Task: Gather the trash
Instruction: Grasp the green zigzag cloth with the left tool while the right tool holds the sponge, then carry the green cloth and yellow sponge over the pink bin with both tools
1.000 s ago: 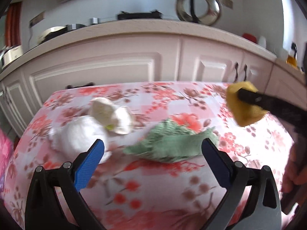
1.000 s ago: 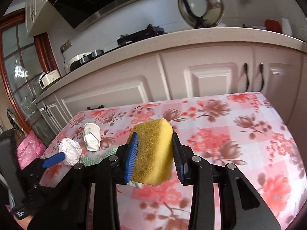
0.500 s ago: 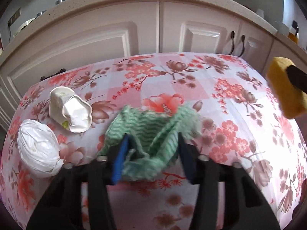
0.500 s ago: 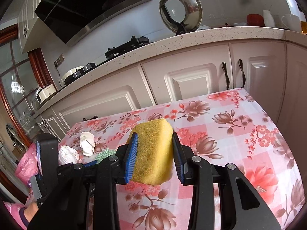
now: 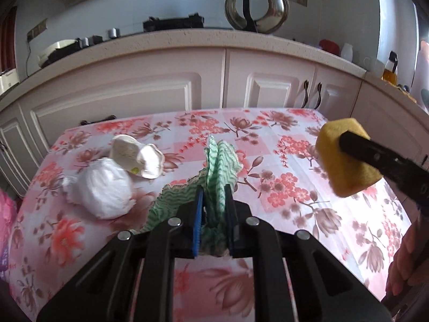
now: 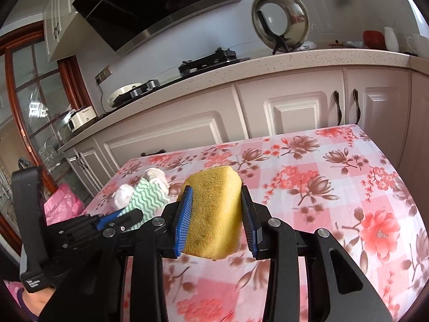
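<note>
Left of table (image 6: pixel 348 177): pink bag (image 6: pixel 63 204) (right view only); left tool (image 5: pixel 213 201) pinches cloth (image 5: pixel 221 166), right tool (image 6: pixel 217 209) sponge (image 6: pixel 214 212).

A table (image 6: pixel 348 177) covered in a pink floral checked cloth stands in front of pale panelled cabinets (image 6: pixel 289 112) with dark handles (image 6: pixel 337 104). Above them runs a speckled light countertop (image 6: pixel 295 56) bearing a black gas hob (image 6: pixel 209 59) and a propped steel pan lid (image 6: pixel 280 17). A black range hood (image 6: pixel 150 8) hangs on the whitish wall. At left a wood-framed glass door (image 6: pixel 34 102) lets in daylight.
</note>
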Tool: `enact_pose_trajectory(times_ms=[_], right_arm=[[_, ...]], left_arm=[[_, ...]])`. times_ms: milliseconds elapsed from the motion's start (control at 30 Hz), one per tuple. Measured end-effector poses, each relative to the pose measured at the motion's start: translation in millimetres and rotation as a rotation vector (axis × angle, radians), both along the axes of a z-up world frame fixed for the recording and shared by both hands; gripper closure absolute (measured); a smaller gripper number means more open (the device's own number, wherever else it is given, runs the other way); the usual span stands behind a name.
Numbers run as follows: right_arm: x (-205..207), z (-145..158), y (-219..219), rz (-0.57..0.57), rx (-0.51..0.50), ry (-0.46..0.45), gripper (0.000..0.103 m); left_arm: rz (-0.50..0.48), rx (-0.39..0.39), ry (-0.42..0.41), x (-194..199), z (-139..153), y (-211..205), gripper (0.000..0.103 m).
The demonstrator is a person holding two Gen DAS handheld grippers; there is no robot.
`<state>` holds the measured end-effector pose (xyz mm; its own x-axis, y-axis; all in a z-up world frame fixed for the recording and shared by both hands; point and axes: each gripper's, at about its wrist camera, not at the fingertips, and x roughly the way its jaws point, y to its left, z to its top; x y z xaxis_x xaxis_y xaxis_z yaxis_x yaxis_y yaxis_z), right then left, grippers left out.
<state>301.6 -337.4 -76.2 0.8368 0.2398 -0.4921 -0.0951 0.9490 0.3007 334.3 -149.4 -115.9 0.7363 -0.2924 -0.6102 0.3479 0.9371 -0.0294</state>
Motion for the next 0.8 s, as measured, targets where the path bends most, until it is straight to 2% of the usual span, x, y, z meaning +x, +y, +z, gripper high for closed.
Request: enact_pose_trajectory(times_ms=[400,800], right_arm=[[-68.9,26.3,65.1,0.087,-0.119,-0.051,0.068],[-111.5,57.4,136.5,0.222,-0.209,-0.112,0.068]], left_arm=[[0.071,-0.078,-0.089,-89.0,39.9,73.3,0.089],[0.128,-0.126,-0.183,-170.5,70.4,137.3,0.089]])
